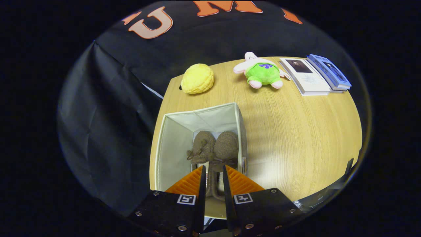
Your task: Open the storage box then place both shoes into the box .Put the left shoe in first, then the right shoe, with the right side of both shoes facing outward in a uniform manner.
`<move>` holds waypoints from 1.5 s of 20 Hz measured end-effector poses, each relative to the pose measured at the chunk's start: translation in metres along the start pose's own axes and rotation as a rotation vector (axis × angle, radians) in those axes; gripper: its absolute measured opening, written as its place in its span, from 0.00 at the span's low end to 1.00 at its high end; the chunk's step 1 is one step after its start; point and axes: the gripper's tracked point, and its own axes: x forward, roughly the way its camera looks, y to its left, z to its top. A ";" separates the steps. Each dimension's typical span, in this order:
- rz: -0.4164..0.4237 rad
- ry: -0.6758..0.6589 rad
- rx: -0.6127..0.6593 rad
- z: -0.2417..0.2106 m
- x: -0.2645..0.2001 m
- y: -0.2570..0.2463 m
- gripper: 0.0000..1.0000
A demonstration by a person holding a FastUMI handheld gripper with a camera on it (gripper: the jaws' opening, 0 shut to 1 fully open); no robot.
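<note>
On the wooden table (296,138) we see the open storage box (171,138) holding both shoes (213,148); our gripper (214,174) is nearly closed around the heel of one shoe, so only release seems left.

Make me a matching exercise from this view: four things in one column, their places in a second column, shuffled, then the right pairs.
1. shoes
2. yellow plush
3. books
4. gripper

A. far corner of the table, beside the green plush
B. inside the open box
C. fingers over the box's near side, closed around a shoe's heel
D. far table edge, beyond the box

Pairs: 1-B, 2-D, 3-A, 4-C
</note>
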 end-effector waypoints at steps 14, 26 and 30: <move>0.111 -0.379 -0.147 0.108 -0.128 -0.045 0.79; 0.017 -0.873 -0.253 0.184 -0.268 -0.161 0.99; -0.036 -1.063 -0.284 0.197 -0.321 -0.194 0.98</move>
